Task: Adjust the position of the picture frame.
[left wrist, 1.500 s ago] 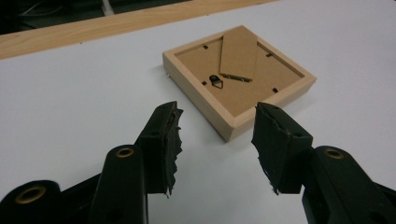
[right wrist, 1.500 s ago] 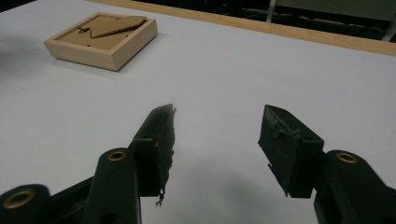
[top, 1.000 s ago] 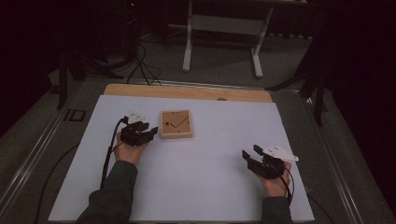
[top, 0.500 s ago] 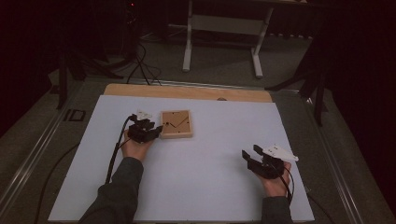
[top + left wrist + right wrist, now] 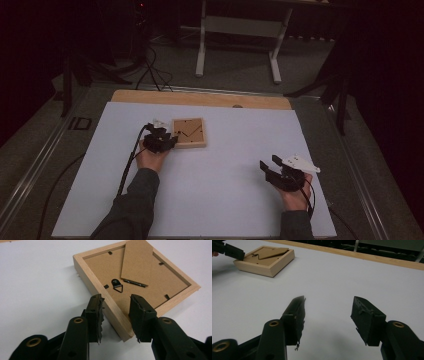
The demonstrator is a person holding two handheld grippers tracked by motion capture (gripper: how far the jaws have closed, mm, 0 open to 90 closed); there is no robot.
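Wooden frame (image 5: 189, 133) sole obstacle on white mat (image 5: 225, 200); open room all around.

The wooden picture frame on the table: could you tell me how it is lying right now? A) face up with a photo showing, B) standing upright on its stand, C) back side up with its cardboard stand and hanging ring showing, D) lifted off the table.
C: the wooden picture frame lies flat, its brown backing, cardboard stand and hanging ring facing up.

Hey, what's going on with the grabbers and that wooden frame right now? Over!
Left gripper astride the wooden frame corner, jaws just been closing, no squeeze yet. Right gripper open, idle. Frame face-down. Nothing in the way.
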